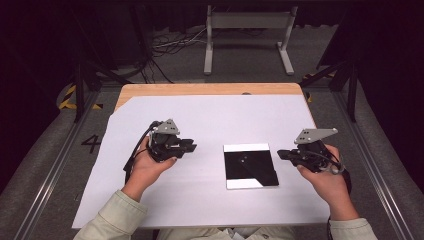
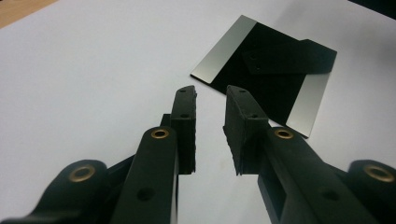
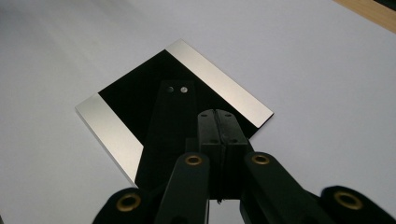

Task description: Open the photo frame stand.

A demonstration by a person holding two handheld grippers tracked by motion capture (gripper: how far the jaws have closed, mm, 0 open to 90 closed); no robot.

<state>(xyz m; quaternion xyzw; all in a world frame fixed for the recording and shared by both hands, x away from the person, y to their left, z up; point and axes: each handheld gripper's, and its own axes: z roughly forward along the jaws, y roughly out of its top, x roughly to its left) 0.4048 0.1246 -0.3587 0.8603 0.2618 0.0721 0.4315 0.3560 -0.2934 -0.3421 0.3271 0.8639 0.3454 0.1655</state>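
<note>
A: What is closest?
B: Two hands, sleeves cut off. The left claw (image 1: 192, 147) has its jaws apart, gripping nothing.
A: And the right claw (image 1: 280, 153)?
B: Pinched shut, empty, just beside the shiny black square plate (image 1: 250, 165) lying flat on the table's white sheet (image 1: 210, 112).
A: Any writing?
B: A "4" (image 1: 91, 144) on the floor. Far cables are too dark.
</note>
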